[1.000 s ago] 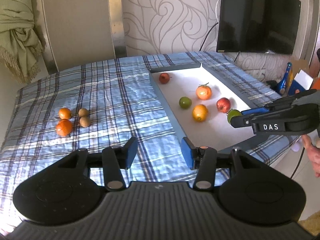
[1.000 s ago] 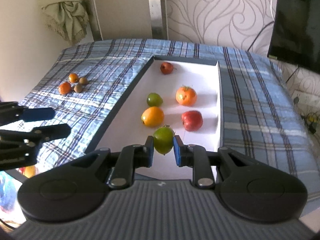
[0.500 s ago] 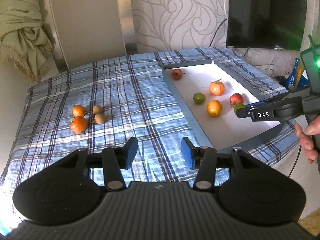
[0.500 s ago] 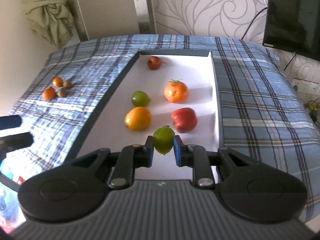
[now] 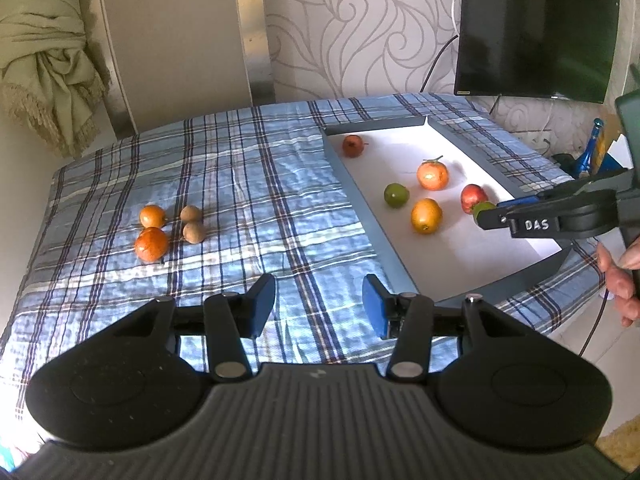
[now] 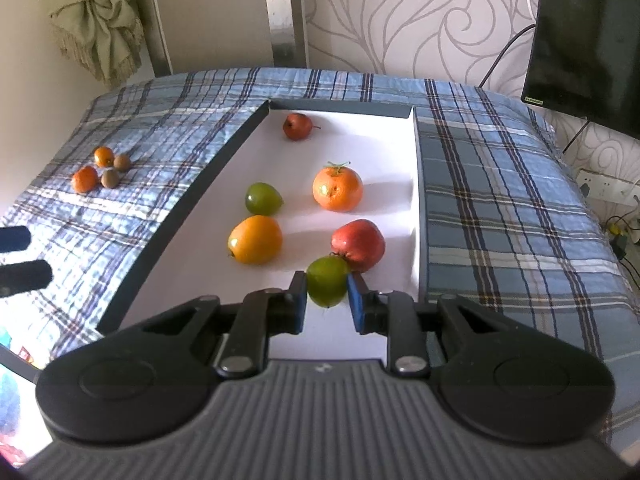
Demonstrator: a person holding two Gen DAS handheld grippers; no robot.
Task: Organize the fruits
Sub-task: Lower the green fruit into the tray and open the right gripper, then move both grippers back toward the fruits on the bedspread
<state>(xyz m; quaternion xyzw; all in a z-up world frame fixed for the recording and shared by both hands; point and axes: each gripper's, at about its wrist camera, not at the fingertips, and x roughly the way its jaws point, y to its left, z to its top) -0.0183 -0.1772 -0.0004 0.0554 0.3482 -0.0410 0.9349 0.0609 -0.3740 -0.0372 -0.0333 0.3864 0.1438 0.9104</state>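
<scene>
My right gripper (image 6: pixel 327 303) is shut on a green fruit (image 6: pixel 328 285), held low over the white tray (image 6: pixel 392 128) just in front of a red apple (image 6: pixel 359 243). The tray also holds an orange-yellow fruit (image 6: pixel 255 239), a second green fruit (image 6: pixel 262 199), a tangerine (image 6: pixel 337 189) and a small dark red fruit (image 6: pixel 297 126). My left gripper (image 5: pixel 319 306) is open and empty above the plaid cloth. Two oranges (image 5: pixel 151 243) and two brown fruits (image 5: pixel 193 232) lie on the cloth at the left. The right gripper also shows in the left wrist view (image 5: pixel 486 213).
A blue plaid cloth (image 5: pixel 248 200) covers the table. A television (image 5: pixel 536 28) hangs at the back right. A tied curtain (image 5: pixel 44 60) hangs at the back left. A blue bottle (image 5: pixel 588 152) stands beyond the table's right edge.
My right gripper has moved forward and down over the tray with the green fruit, up to the red apple. My left gripper has drawn back and stays open.
</scene>
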